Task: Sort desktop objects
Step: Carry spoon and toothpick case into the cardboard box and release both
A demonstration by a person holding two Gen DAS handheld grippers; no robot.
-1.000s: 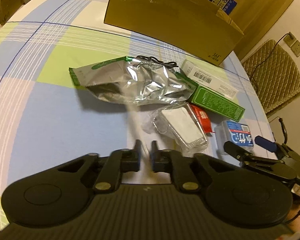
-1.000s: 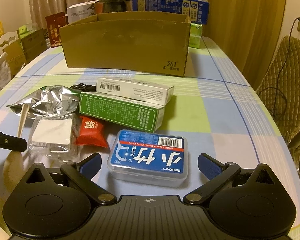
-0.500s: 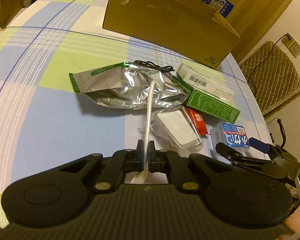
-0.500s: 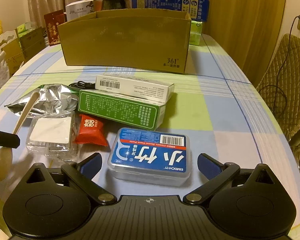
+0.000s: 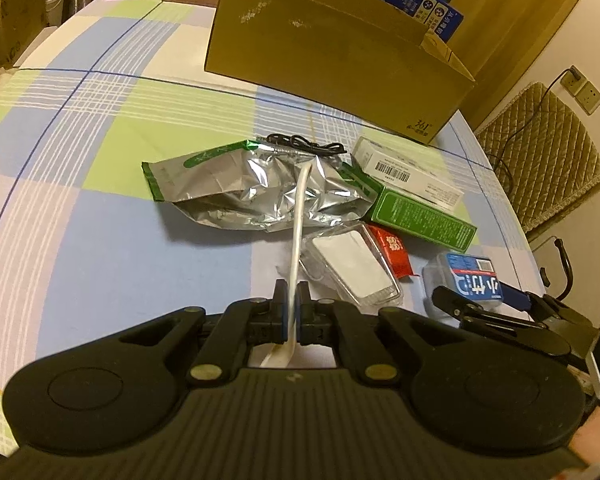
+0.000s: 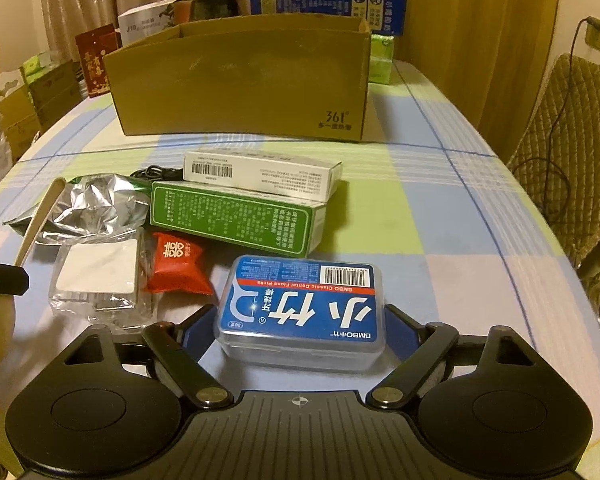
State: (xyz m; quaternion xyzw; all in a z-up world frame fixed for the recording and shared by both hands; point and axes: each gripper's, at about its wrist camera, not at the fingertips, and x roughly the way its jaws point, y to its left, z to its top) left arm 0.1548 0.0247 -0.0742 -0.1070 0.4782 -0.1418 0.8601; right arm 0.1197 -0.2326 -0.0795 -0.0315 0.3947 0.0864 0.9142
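My left gripper (image 5: 291, 300) is shut on a white plastic spoon (image 5: 298, 232); its handle points forward over the silver foil bag (image 5: 252, 188). The right wrist view shows the spoon (image 6: 40, 216) tilted up at the far left, bowl end low. My right gripper (image 6: 299, 324) is open, with the blue floss-pick box (image 6: 300, 304) between its fingers, which stand close to the box's sides. A green box (image 6: 236, 220), a white barcode box (image 6: 260, 174), a red candy packet (image 6: 176, 260) and a clear case (image 6: 100, 272) lie on the checked tablecloth (image 6: 440, 240).
An open cardboard box (image 6: 240, 80) stands at the back of the table. A black cable (image 5: 308, 146) lies behind the foil bag. Cartons and boxes crowd the far edge. A quilted chair (image 6: 572, 160) stands off the table's right side.
My left gripper has shut on the spoon and lifted it, handle tilting up. My right gripper has moved forward, so the floss-pick box sits deeper between its fingers.
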